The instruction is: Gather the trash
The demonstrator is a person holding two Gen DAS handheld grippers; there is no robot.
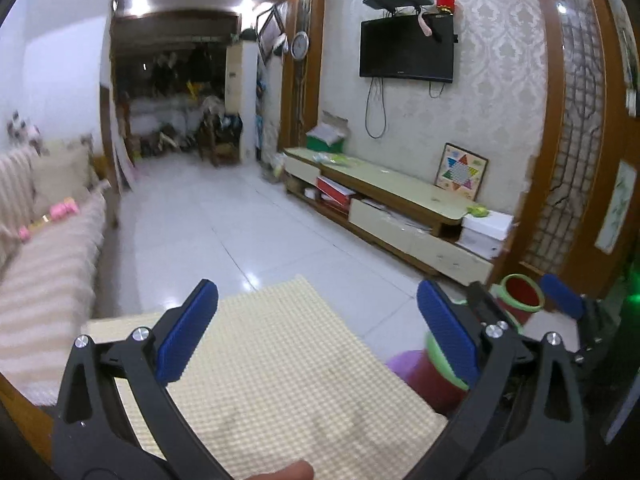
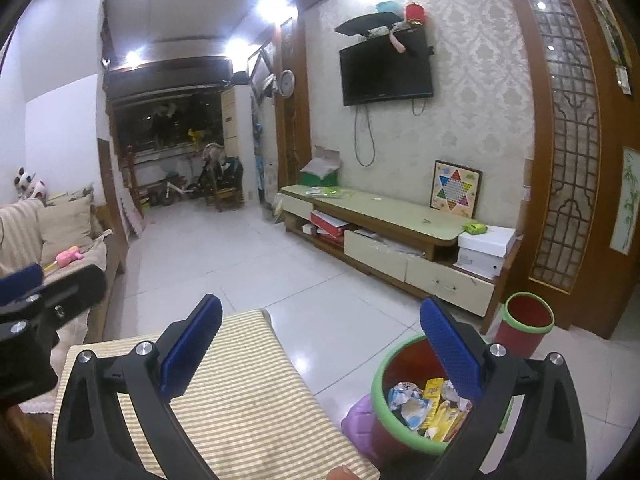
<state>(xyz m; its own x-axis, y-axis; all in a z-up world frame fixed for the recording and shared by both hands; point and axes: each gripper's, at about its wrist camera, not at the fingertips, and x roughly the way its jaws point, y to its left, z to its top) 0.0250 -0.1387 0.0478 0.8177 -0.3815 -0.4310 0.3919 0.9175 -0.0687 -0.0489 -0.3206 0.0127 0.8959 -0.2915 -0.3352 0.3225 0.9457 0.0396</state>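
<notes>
A red trash bin with a green rim [image 2: 378, 384] stands on the floor at the table's right side, holding crumpled wrappers and a yellow carton [image 2: 434, 394]. My right gripper [image 2: 320, 346] is open and empty above the striped tablecloth [image 2: 240, 392], its right finger over the bin's mouth. My left gripper [image 1: 318, 332] is also open with nothing between its blue pads. In the left wrist view the same bin [image 1: 434, 380] is partly hidden behind the right finger. One blue finger [image 1: 562, 296] of the right gripper shows at the far right.
A second, smaller red bin with a green rim [image 2: 524, 320] stands near the wooden screen. Something purple [image 2: 360, 420] sits against the trash bin. A sofa [image 1: 48, 272] lies to the left, a low TV cabinet [image 2: 400, 220] along the right wall, and white tiled floor [image 2: 240, 256] between them.
</notes>
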